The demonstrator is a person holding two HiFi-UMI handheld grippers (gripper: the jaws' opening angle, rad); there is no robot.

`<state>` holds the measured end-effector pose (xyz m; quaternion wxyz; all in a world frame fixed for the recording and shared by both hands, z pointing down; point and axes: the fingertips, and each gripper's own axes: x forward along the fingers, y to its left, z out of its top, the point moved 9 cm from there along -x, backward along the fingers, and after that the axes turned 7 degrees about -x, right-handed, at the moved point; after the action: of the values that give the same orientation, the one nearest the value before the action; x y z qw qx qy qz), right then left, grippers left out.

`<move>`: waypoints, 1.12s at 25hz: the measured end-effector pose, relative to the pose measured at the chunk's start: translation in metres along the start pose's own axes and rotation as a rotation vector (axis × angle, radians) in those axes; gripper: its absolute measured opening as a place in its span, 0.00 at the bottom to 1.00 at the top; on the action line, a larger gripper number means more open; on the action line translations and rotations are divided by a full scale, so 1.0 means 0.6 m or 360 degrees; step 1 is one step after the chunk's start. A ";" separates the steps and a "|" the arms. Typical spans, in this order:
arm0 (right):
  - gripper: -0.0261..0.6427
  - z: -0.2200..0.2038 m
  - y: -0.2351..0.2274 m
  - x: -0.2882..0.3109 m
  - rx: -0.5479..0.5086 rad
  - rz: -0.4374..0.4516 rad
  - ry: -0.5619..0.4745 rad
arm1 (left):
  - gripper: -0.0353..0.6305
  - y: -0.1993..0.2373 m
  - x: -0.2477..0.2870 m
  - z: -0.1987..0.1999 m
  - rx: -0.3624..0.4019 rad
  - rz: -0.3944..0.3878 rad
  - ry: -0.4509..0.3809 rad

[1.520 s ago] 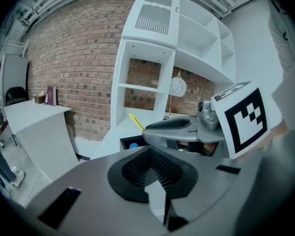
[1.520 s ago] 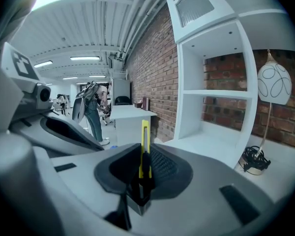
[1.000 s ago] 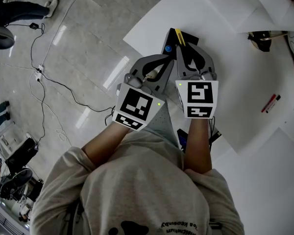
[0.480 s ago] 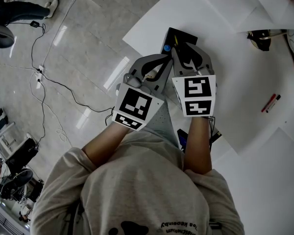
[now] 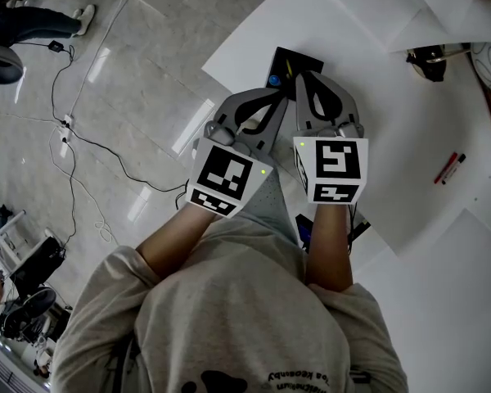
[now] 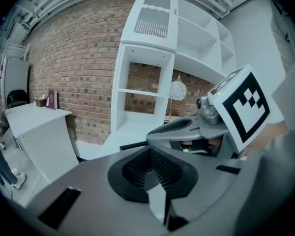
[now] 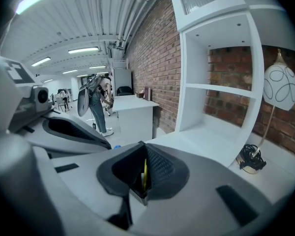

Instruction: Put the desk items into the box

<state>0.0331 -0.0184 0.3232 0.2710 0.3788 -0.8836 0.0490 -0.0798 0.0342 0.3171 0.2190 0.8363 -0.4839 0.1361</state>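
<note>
A black box [image 5: 293, 59] sits near the white table's left edge, with a blue round thing [image 5: 274, 80] and a thin yellow item [image 5: 290, 70] in it. Both grippers hover side by side just in front of it. My left gripper [image 5: 282, 97] [image 6: 150, 173] is shut with nothing between its pads. My right gripper [image 5: 301, 77] [image 7: 141, 175] has just been closing, and its jaws are almost together. A yellow strip [image 7: 144, 173] shows in the narrow slit between them. Whether the pads touch it I cannot tell.
A red pen and a black pen [image 5: 451, 170] lie on the table at the right. A black cable bundle [image 5: 430, 60] [image 7: 250, 160] sits at the back by a white globe lamp [image 7: 280, 87]. White shelves [image 6: 152, 77] stand behind. Cables [image 5: 90, 137] run over the floor at the left.
A second ago the yellow item stuck out past my right gripper's tips over the box. The jaws then spread and have come together, and the gripper has lifted slightly. The left gripper has not moved.
</note>
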 end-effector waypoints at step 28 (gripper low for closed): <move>0.06 0.092 0.034 -0.190 0.0103 -0.0364 -0.0326 | 0.06 -0.049 -0.122 0.122 0.0152 0.0031 -0.0273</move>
<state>0.0589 0.0531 0.2198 0.1709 0.4884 -0.8557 0.0072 -0.0894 0.0652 0.2147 0.1354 0.8495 -0.5020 0.0890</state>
